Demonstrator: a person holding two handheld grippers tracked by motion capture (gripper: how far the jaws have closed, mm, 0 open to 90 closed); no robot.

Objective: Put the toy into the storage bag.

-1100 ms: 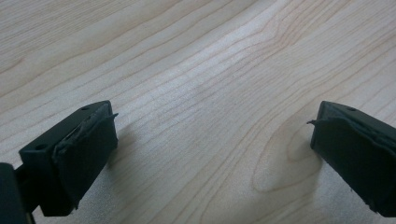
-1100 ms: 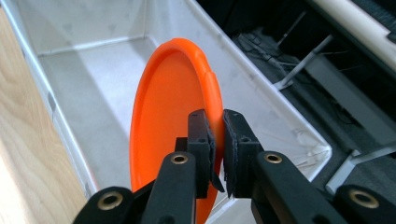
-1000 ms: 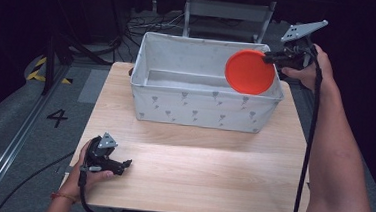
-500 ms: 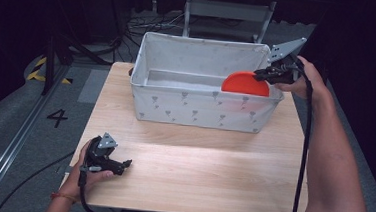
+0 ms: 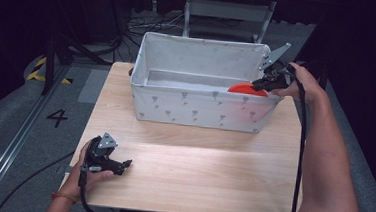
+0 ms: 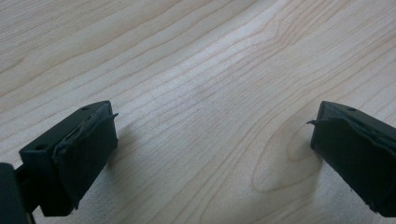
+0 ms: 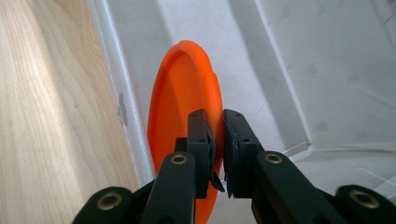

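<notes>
Right gripper (image 7: 217, 140) clamped on orange plate's (image 7: 182, 107) rim | left gripper (image 6: 210, 154) open, empty | risk: plate snags bin (image 5: 196, 106) wall, slips.

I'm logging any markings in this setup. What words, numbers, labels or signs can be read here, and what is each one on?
"4": a black numeral on the grey floor left of the table.
The bin carries a repeated small grey motif, a pattern, not text.
Nothing readable on the orange plate or the grippers.
</notes>
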